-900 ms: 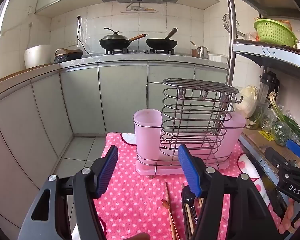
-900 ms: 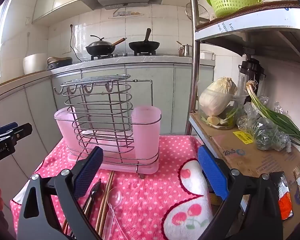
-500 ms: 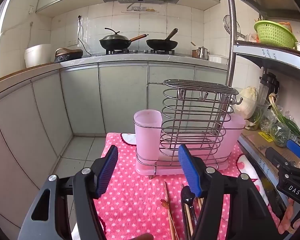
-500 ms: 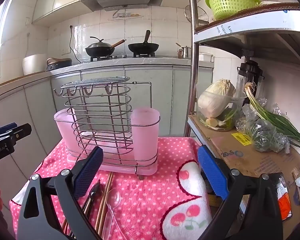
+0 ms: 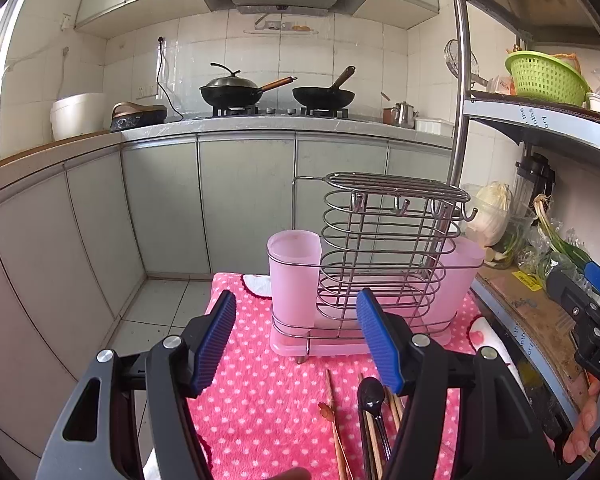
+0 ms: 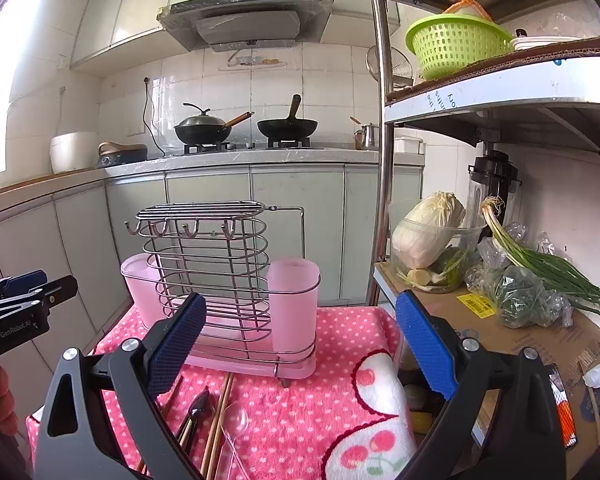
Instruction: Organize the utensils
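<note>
Change: over the last second both my views have tipped a little, so the rack sits lower in frame and more of the wall and hood shows; nothing on the cloth has shifted, and the utensils and rack stand where they stood.
Meaning: I judge no sorting has begun; every utensil is loose on the cloth and the cups look empty from here.
Left gripper (image 5: 296, 338): mine, released, jaws spread wide with nothing between the blue pads, hanging above the near-left part of the cloth.
Right gripper (image 6: 300, 338): mine too, released and empty, spread wide over the near-right part of the cloth.
Pink cloth (image 5: 260, 400): the polka-dot cover that carries everything.
Utensil rack (image 5: 380, 256): wire frame on a pink tray, upright at the far edge of the cloth.
Left cup (image 5: 294, 274): pink, at the rack's left end in my left view; I see nothing in it.
Right cup (image 6: 294, 304): pink, at the rack's other end, nearest my right jaws.
Chopsticks (image 6: 220, 420): wooden, lying flat near the cloth's near edge, just in front of the rack.
Dark spoon (image 5: 371, 394): beside the chopsticks, bowl toward the rack.
Clear spoon (image 6: 236, 420): just right of the chopsticks, hard to make out.
Next, as I judge: lower one pair of jaws onto a utensil.
</note>
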